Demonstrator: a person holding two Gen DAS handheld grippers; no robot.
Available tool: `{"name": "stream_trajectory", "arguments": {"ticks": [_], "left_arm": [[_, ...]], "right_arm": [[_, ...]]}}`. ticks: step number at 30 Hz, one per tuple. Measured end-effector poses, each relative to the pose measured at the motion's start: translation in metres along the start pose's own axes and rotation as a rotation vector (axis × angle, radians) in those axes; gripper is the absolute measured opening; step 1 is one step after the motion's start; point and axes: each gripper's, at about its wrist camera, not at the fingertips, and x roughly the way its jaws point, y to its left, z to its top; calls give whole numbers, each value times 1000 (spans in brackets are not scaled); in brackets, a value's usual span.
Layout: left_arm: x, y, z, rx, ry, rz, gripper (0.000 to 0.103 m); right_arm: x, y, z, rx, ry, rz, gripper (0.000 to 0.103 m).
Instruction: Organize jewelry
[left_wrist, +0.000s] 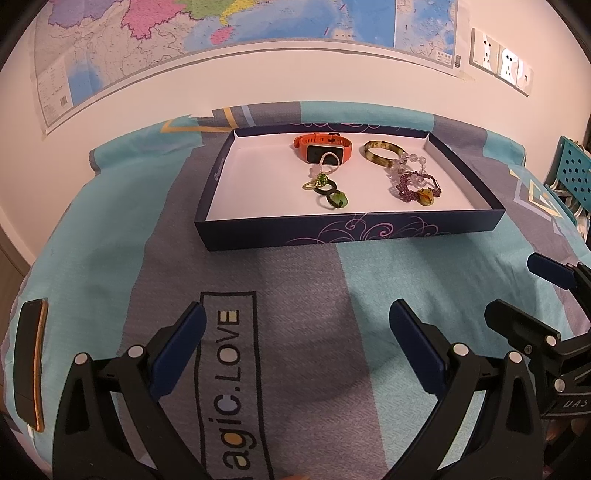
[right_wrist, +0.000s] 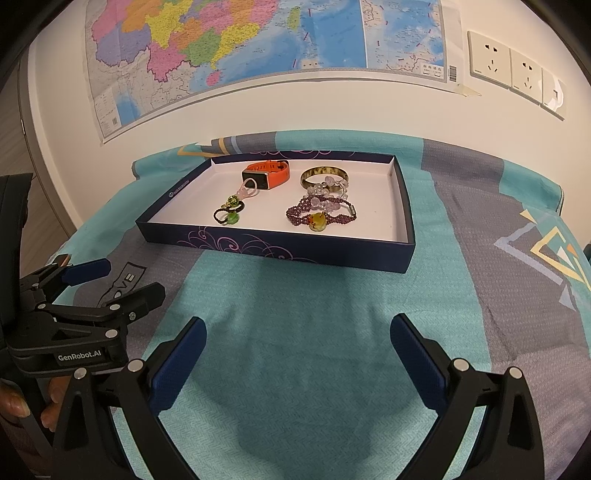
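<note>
A bed under a teal and grey patterned sheet (right_wrist: 332, 332) carries everything here, and well back on it, close to the wall with the map (right_wrist: 221, 55), sits a shallow dark blue box lid (right_wrist: 280, 247) with a white floor, used as a tray so the small pieces stay gathered and cannot sink into the soft cloth. All the jewelry in view already lies inside it, in two loose groups: toward the left an orange watch (right_wrist: 267, 175) with a pale cord loop lying against its face, and in front of that a keyring charm with green beads (right_wrist: 229, 214); toward the right a mottled yellow-brown bangle (right_wrist: 323, 175), a clear bead bracelet (right_wrist: 325, 192) leaning on it, and a purple bead bracelet with a yellow stone (right_wrist: 319, 218) nearest the front wall. That layout would fit pieces just collected into the lid or pieces waiting to be sorted further; the pictures do not settle which. The left claw (left_wrist: 295, 325) and the right claw (right_wrist: 297, 334) both hover low over bare sheet, well short of the lid, each with its blue fingers spread wide and nothing between them. A dark phone (left_wrist: 31, 362) lies at the bed's left edge.
</note>
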Motion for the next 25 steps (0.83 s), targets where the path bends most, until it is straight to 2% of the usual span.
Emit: {"name": "stream_trajectory", "arguments": {"ticks": [19, 22, 25], "left_arm": [[-2, -11, -3, 38, -3, -32, 98], [3, -4, -2, 14, 22, -33, 98], [6, 12, 0, -20, 39, -30, 98]], "right_arm": [[-3, -1, 0, -34, 8, 3, 96], [-1, -26, 1, -24, 39, -21, 96], [2, -71, 3, 5, 83, -116, 96]]}}
